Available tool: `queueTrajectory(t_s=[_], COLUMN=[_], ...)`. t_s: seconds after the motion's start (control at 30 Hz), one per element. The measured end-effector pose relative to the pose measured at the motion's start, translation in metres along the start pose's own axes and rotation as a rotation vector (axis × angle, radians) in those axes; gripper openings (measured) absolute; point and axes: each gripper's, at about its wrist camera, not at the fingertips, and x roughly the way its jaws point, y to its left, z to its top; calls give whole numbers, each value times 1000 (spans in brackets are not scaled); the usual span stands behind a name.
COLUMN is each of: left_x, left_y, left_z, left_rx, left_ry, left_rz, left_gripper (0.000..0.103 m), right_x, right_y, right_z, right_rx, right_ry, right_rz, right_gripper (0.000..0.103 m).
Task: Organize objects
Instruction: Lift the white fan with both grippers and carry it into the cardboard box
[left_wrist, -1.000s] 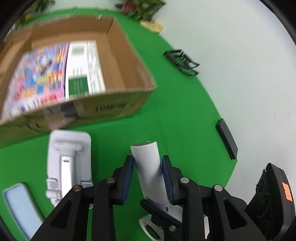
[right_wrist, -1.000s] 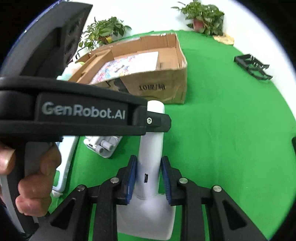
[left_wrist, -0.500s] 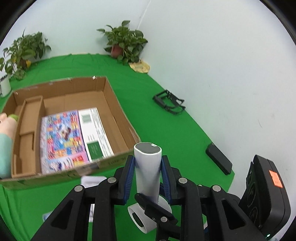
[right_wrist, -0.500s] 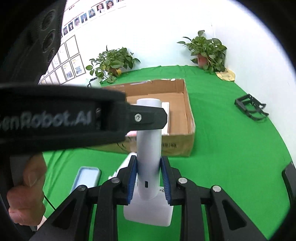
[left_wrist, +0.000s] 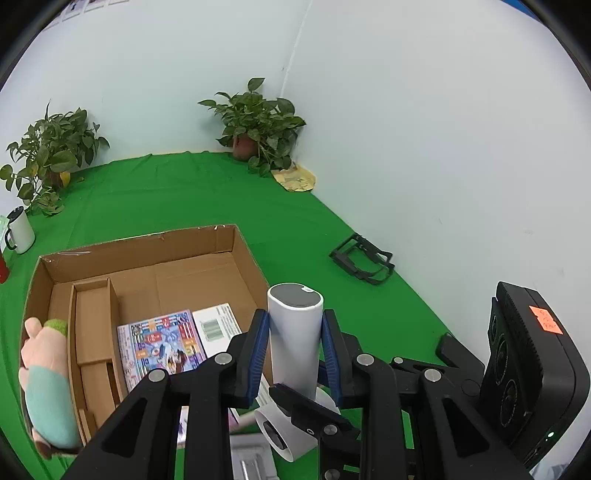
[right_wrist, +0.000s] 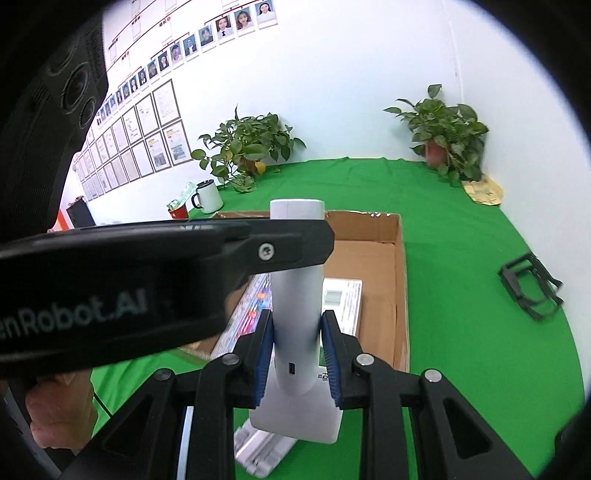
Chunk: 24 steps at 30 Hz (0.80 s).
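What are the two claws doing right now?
Left gripper: closed on the white device.
Right gripper: closed on the same white device.

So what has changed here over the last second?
Both grippers have lifted the white device off the green cloth; it now hangs near the cardboard box, whose inside has come into view. Unchanged: left gripper and right gripper stay clamped on it, box contents undisturbed.

You are in an office-like room set up for recording: a green cloth (right_wrist: 461, 258) covers the floor, plain white walls (left_wrist: 424, 129) meet in the far corner, rows of framed documents (right_wrist: 140, 133) and staff portraits (right_wrist: 207, 37) hang at left, and potted plants (right_wrist: 443, 136) stand along the far wall.
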Motion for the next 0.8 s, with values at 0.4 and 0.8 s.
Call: queueTrajectory(t_s=[0.4,0.8], left_x=[104,163], left_y=[41,69], left_z=[10,3], left_rx=[-52,-169], left_ry=[125,147], left_rz=[-33,-209], left_gripper=[26,26], right_x=[64,86], right_y=[-37,-53], right_z=[1,1], right_rx=[120,71], right_ry=[119,203], right_rz=[51,-120], right_gripper=[25,25])
